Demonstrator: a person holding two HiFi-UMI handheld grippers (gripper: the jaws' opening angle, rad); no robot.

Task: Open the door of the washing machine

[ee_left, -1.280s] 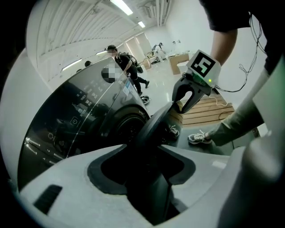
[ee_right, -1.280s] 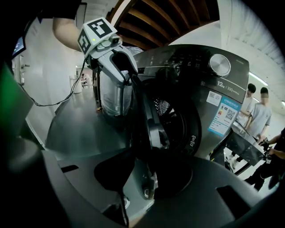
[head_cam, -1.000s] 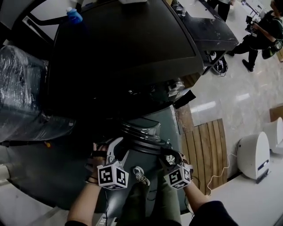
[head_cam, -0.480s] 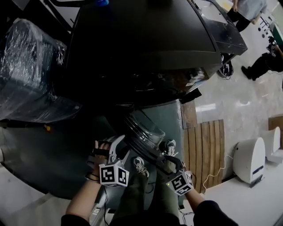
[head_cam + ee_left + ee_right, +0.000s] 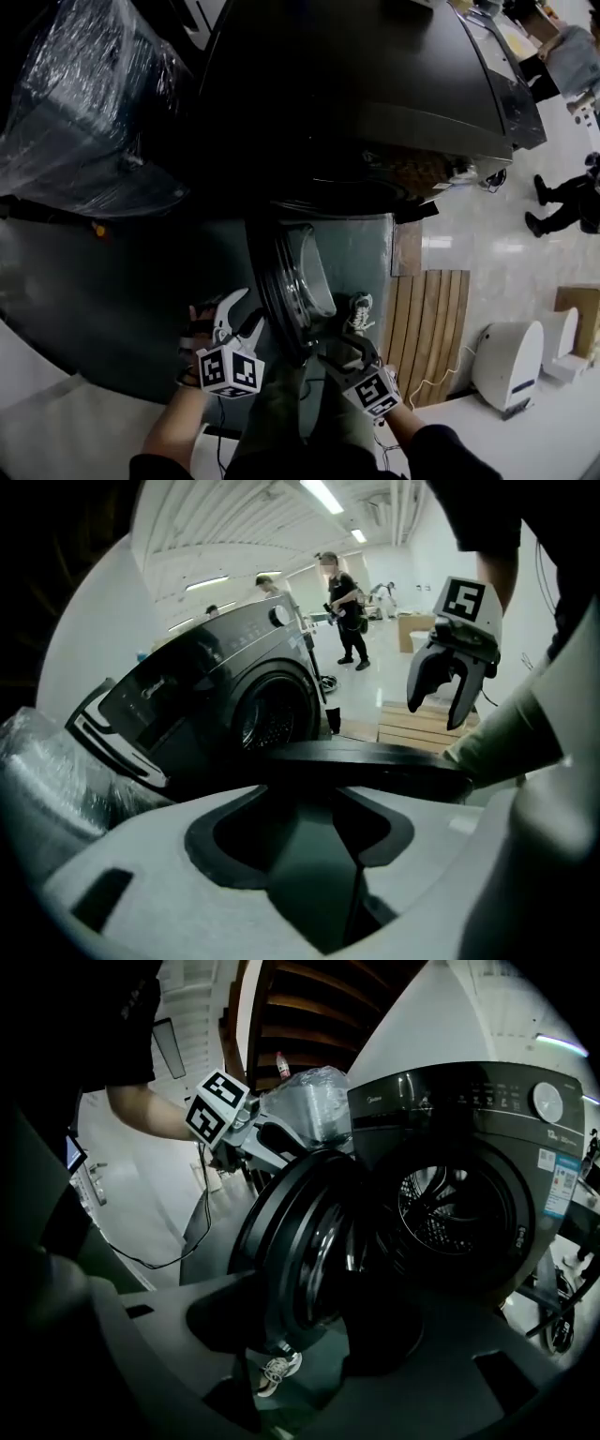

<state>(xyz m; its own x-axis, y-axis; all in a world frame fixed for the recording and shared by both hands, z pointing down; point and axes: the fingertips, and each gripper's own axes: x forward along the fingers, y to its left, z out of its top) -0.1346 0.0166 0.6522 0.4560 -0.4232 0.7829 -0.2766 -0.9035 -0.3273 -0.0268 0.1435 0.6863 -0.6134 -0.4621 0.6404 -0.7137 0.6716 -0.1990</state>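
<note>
The black washing machine (image 5: 375, 94) fills the top of the head view. Its round door (image 5: 291, 281) stands swung out, edge-on toward me. My left gripper (image 5: 236, 314) is just left of the door's rim; its white jaws are closing, and no pad presses on the rim. My right gripper (image 5: 342, 349) sits just right of the door's lower edge with its jaws wide. In the right gripper view the door (image 5: 300, 1232) rises from the gap between the dark jaws, untouched, and the drum (image 5: 450, 1204) is exposed. The left gripper view shows the door's edge (image 5: 366, 761) lying ahead.
A plastic-wrapped appliance (image 5: 84, 103) stands to the machine's left. A slatted wooden pallet (image 5: 427, 328) and a white device (image 5: 511, 361) lie to the right. A second dark machine (image 5: 511, 84) is at the back right, with a person (image 5: 562, 202) beyond. My shoe (image 5: 361, 309) is beside the door.
The door has swung from nearly shut to wide open, edge-on to me. Both grippers have moved back and left with it, and my view has shifted left.
</note>
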